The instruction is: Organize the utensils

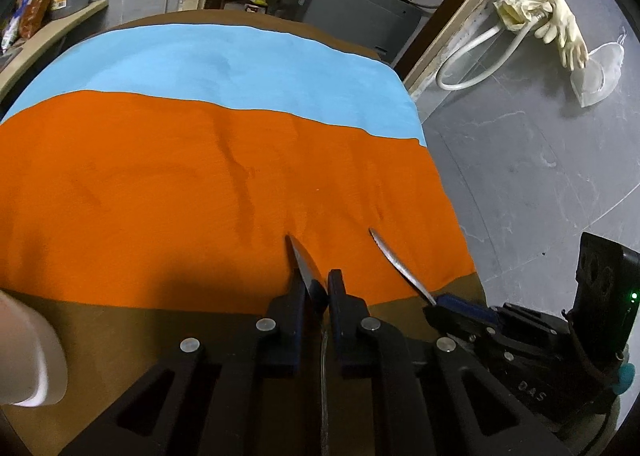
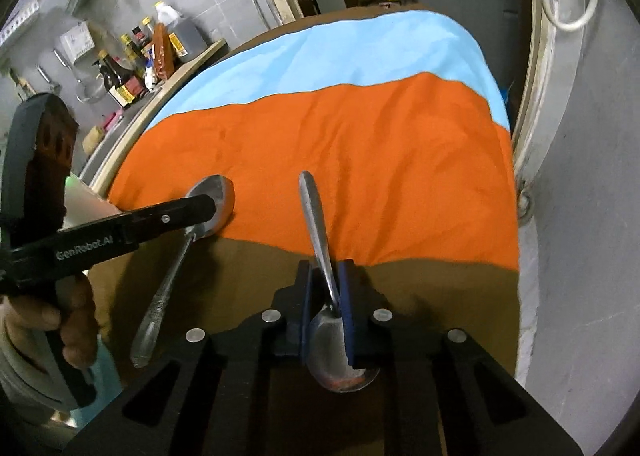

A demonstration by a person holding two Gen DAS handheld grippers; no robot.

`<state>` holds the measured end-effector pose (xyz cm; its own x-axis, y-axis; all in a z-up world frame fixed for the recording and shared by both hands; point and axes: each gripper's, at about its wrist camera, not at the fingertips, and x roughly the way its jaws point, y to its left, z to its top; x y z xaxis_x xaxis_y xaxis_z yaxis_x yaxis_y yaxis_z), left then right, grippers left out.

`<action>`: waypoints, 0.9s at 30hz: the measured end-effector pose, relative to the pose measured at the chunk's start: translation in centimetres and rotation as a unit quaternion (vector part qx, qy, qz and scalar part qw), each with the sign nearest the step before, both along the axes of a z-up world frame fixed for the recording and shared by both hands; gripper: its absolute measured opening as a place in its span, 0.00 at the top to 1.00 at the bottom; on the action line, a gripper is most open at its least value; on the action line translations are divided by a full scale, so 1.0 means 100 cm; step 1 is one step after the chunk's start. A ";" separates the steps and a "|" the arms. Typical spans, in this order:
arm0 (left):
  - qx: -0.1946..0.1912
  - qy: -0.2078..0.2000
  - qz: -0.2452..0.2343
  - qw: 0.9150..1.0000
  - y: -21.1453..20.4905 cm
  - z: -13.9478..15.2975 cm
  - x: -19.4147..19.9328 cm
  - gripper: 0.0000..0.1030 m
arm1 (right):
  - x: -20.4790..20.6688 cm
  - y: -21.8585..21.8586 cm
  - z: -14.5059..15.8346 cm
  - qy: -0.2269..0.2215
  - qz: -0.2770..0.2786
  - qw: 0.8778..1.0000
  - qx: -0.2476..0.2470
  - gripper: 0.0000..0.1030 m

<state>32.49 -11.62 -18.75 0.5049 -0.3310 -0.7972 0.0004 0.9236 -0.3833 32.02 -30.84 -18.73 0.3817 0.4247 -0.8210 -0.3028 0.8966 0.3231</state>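
Note:
Two metal spoons are held over a brown table (image 2: 420,296) spread with an orange cloth (image 1: 200,176) and a blue cloth (image 1: 240,64). My left gripper (image 1: 318,280) is shut on one spoon (image 1: 304,260), whose bowl shows edge-on between the fingers. In the right wrist view that left gripper (image 2: 208,204) pinches the spoon (image 2: 216,196) near its bowl, and the patterned handle hangs toward the camera. My right gripper (image 2: 326,272) is shut on the neck of the second spoon (image 2: 314,208), bowl toward the camera and handle pointing away over the orange cloth. The left wrist view shows this right gripper (image 1: 434,306) and its spoon (image 1: 394,260) at the right.
Bottles (image 2: 120,84) crowd a counter left of the table. A hand (image 2: 60,316) grips the left tool. A white cup-like object (image 1: 32,356) sits at the near left. Rubber gloves (image 1: 560,28) hang on the wall right of the table edge; a grey box (image 1: 352,12) stands beyond.

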 end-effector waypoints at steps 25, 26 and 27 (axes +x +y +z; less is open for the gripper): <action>-0.012 0.010 0.029 0.999 0.023 0.001 -0.009 0.95 | 0.027 0.036 -0.028 0.079 0.047 0.993 0.071 0.93; -0.016 0.006 0.023 1.000 0.022 0.003 -0.010 0.96 | 0.023 0.038 -0.026 0.074 0.049 0.994 0.064 0.94; -0.017 0.003 0.018 1.000 0.023 0.003 -0.011 0.96 | 0.022 0.040 -0.023 0.072 0.052 0.994 0.060 0.95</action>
